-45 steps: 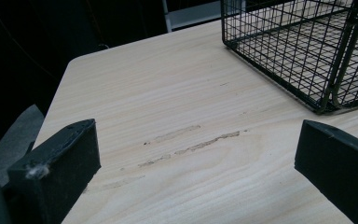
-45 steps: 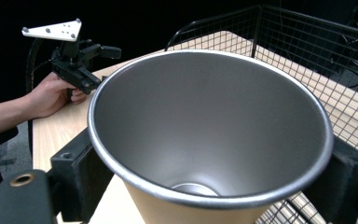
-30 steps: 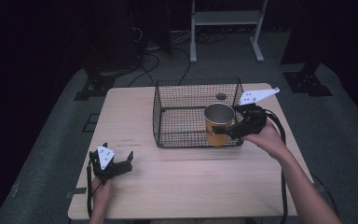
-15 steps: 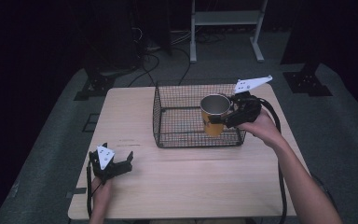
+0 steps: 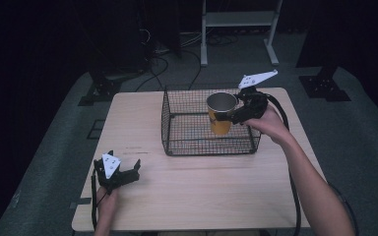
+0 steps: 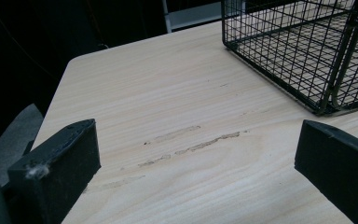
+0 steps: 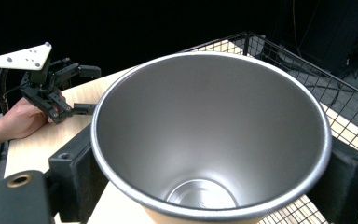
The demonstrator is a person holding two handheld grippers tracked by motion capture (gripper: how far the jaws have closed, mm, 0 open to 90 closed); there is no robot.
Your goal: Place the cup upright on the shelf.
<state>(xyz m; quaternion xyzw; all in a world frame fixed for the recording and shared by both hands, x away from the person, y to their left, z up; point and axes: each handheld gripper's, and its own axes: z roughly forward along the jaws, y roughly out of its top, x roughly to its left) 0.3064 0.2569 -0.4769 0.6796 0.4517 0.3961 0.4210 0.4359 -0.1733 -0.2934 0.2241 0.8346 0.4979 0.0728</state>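
Note:
A metal cup (image 5: 220,114) with an orange outside is held upright over the right half of a black wire basket (image 5: 167,118). My right gripper (image 5: 232,117) is shut on the cup from the right side. In the right gripper view the cup (image 7: 214,140) is empty, its rim between the two black jaws of the right gripper (image 7: 212,186). My left gripper (image 5: 120,173) rests low at the table's front left, open, with bare wood between its jaws. The left gripper (image 6: 198,163) points toward the basket (image 6: 326,93).
The basket stands on a light wooden table (image 5: 202,196) with dark floor around it. Faint scuff marks (image 6: 191,142) lie on the wood ahead of the left gripper. A white rack (image 5: 236,19) stands behind the table. The other hand's gripper (image 7: 63,91) is in the right gripper view.
My right gripper has carried the cup a little up and to the left, from the basket's right wall to above its inside. The left gripper has stayed still.

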